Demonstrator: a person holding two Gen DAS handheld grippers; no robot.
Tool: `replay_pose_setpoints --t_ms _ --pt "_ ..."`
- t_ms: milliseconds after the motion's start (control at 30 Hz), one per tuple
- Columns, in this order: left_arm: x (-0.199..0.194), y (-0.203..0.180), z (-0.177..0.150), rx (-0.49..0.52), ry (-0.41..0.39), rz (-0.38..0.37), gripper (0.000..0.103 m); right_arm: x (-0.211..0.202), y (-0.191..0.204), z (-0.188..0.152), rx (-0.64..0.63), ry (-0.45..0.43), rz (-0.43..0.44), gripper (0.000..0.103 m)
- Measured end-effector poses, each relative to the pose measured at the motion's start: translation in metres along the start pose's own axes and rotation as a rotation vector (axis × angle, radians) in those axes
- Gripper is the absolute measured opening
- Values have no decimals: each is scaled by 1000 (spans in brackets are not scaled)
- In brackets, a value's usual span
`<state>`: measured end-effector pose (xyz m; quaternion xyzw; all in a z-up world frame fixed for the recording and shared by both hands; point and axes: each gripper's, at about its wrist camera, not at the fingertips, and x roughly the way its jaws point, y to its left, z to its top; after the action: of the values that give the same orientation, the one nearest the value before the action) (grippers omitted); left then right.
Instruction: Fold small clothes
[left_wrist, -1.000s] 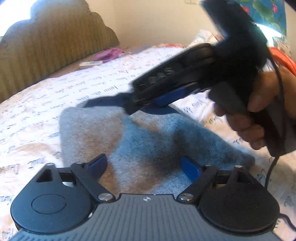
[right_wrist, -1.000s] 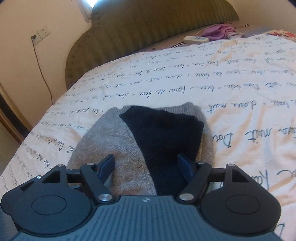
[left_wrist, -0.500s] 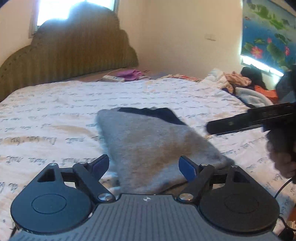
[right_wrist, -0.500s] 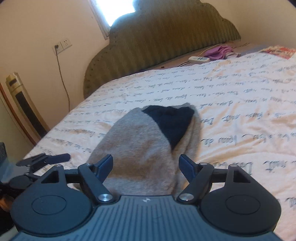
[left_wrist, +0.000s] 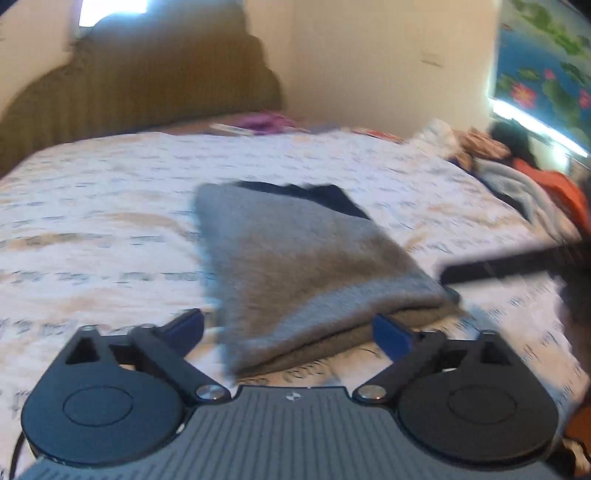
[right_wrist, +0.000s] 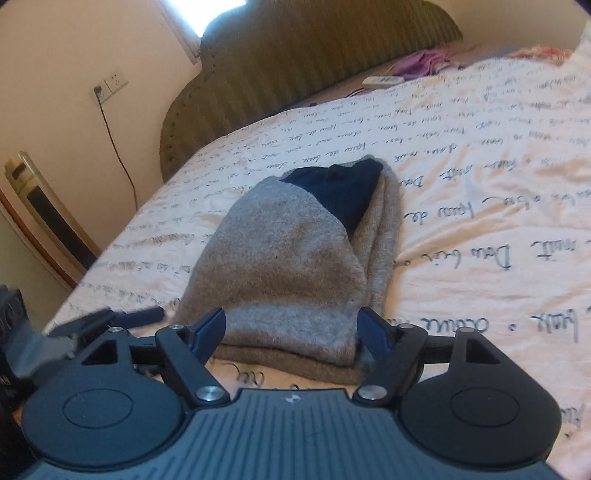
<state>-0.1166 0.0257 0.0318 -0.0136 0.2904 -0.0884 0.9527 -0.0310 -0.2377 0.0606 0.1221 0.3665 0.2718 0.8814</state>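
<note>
Grey garment ahead of the right claw, a navy patch at its far end. Under it a cream sheet lined with dark script. Olive ribbed headboard beyond; purple cloth far right.

Left gripper just opened wide; right gripper open, both empty.
</note>
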Motion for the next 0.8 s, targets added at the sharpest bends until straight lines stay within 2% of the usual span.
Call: replay_pose_setpoints --t_ms 33,100,200,233,267,300,400,567,800 --pt "0 0 -2 -29 10 29 102 -4 6 -7 -35 -7 -43 80" --pt "8 -4 -5 -56 60 38 103 -5 14 -27 -113 -17 -139 83" --pt "26 -16 -19 -17 103 136 103 13 15 -52 -152 3 -329 84" --pt "30 -18 -19 1 128 145 103 22 14 -61 -165 5 -391 88" --pt "30 -19 -18 12 119 148 103 24 13 -68 -170 -34 -411 102" --pt "28 -17 -19 1 119 146 103 24 10 -76 -155 -77 -433 103" --pt "30 -16 -19 0 126 148 103 21 1 -70 -81 -68 -419 103" --pt "30 -17 -20 8 128 154 103 26 10 -68 -92 -57 -464 103" --pt "32 -18 -20 11 129 155 103 28 12 -67 -73 -53 -479 103"
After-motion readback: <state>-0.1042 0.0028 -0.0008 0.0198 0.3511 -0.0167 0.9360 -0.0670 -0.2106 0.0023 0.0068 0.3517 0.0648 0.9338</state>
